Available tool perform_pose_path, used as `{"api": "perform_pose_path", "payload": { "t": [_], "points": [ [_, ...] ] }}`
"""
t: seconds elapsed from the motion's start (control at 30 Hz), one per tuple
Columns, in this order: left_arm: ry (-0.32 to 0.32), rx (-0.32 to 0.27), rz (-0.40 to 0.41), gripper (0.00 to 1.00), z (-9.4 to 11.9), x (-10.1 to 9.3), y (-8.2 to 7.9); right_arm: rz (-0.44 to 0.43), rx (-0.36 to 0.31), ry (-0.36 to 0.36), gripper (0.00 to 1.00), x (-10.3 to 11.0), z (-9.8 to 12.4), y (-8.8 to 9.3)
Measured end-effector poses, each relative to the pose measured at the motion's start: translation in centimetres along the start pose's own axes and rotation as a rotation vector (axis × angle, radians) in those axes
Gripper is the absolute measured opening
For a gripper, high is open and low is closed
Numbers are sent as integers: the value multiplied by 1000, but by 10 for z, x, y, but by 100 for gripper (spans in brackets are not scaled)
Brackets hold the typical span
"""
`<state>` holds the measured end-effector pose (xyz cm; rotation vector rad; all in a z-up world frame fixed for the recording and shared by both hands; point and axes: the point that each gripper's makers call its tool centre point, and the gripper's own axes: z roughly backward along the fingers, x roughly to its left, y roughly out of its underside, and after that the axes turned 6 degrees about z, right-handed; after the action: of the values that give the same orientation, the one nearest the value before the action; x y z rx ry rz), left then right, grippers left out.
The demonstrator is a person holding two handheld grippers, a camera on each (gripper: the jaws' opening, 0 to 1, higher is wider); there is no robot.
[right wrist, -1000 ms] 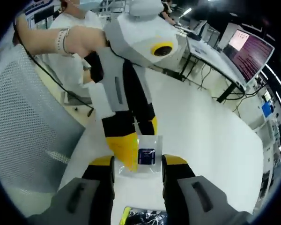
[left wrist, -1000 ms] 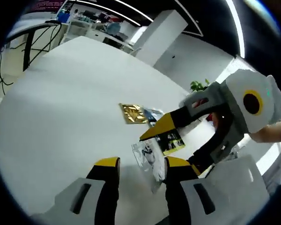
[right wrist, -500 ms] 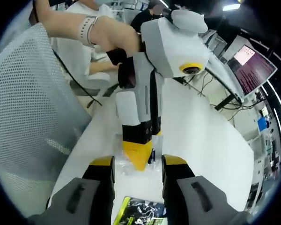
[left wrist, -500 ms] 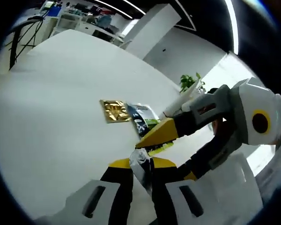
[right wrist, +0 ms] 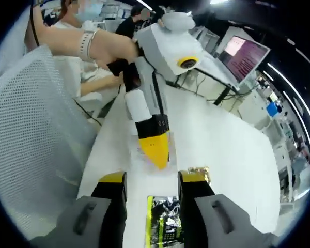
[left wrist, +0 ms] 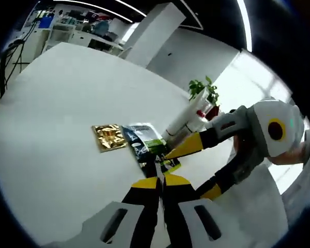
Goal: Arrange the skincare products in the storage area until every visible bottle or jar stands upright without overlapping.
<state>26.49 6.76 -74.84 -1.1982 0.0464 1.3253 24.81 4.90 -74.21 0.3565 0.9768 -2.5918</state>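
Left gripper (left wrist: 160, 182) is clamped on a clear sachet (right wrist: 144, 151); lift it slowly, clear of the open right gripper (right wrist: 151, 178) at 6 o'clock

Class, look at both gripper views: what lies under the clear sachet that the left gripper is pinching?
Under the clear sachet, held by the left gripper, only the white table shows. The table directly beneath is covered by sachet and gripper.

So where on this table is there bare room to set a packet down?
In the left gripper view, the white table is bare left of and beyond the gold packet, out to its far edge. It is crowded around the dark packet, where the white tube and both hand-held grippers, left and right, meet.
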Motion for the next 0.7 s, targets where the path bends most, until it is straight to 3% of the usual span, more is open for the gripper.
{"api": "perform_pose_path", "payload": {
  "t": [0.1, 0.23, 0.33, 0.43, 0.63, 0.7],
  "points": [
    [26, -26, -19, 0, 1, -13, -9, -164, -45, 70, 38, -6, 18, 9],
    [61, -59, -47, 0, 2, -30, -20, -414, -142, 103, 34, -4, 40, 15],
    [80, -78, -74, 0, 3, -41, -27, -534, -198, 110, 30, -2, 52, 18],
    [108, -99, -99, 0, 5, -58, -32, -604, -243, 124, 25, 0, 61, 18],
    [162, -140, -130, 0, 8, -80, -45, -716, -372, 105, 25, 4, 74, 8],
    [192, -146, -127, 0, 8, -89, -46, -710, -385, 112, 25, 6, 76, 7]
  ]
}}
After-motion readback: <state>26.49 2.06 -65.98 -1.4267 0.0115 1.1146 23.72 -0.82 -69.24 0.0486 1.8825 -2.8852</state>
